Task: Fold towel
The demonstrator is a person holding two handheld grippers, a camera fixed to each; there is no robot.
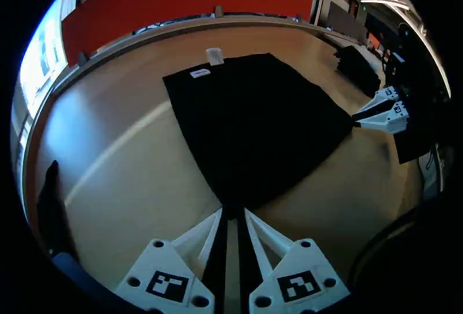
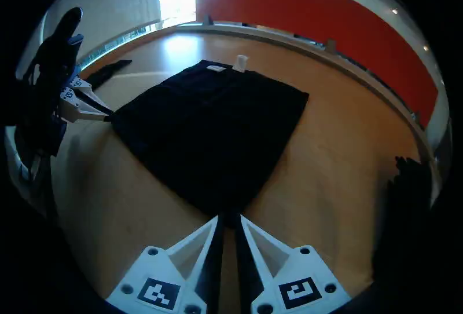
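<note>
1. Left hand-held gripper [image 1: 231, 216] has its 2 fingers pressed together on the near corner of the black towel [image 1: 254, 123].
2. Right hand-held gripper [image 2: 229, 219] pinches a neighbouring corner of the towel in the same way.
3. The towel lies spread out on the wooden worktop [image 1: 116, 157], between the 2 grippers.
4. A white tag [image 1: 199, 73] sits on the towel's far corner, and a small white object [image 1: 215, 55] stands just beyond it.
5. A red panel [image 1: 173, 1] runs behind the worktop's far edge.
</note>
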